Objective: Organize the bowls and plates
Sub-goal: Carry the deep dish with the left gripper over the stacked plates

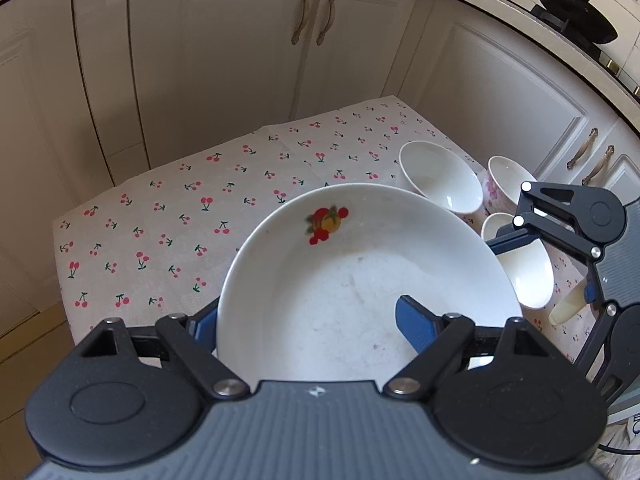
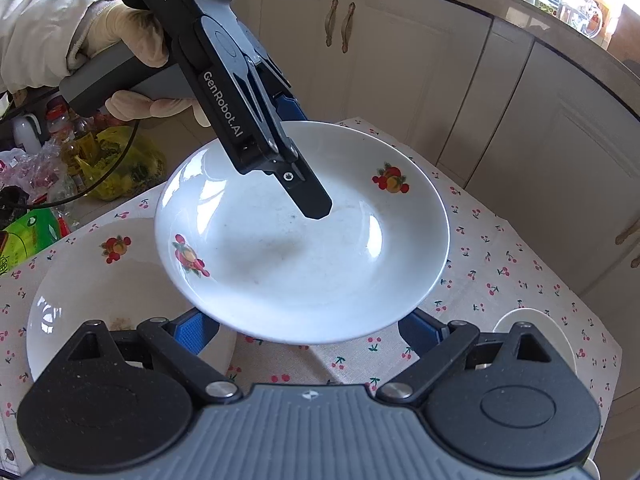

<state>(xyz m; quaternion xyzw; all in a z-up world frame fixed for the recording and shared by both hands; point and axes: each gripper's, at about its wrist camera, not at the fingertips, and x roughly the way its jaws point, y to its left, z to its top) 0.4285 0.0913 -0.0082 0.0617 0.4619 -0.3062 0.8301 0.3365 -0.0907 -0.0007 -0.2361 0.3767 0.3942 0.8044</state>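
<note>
A white deep plate with fruit prints hangs tilted above the table. My left gripper holds its rim: one blue finger lies inside the plate, the other goes under it. From the right wrist view the plate floats over the cloth, and the left gripper reaches in from the upper left in a gloved hand. My right gripper stands wide, both fingers passing beneath the plate's near rim. A second fruit-print plate lies on the table at the left.
Three bowls stand at the table's right side: a white bowl, a pink-flowered bowl and a nearer white bowl. Cream cabinets surround the cherry-print tablecloth. Bags and bottles crowd the floor beyond the table's left edge.
</note>
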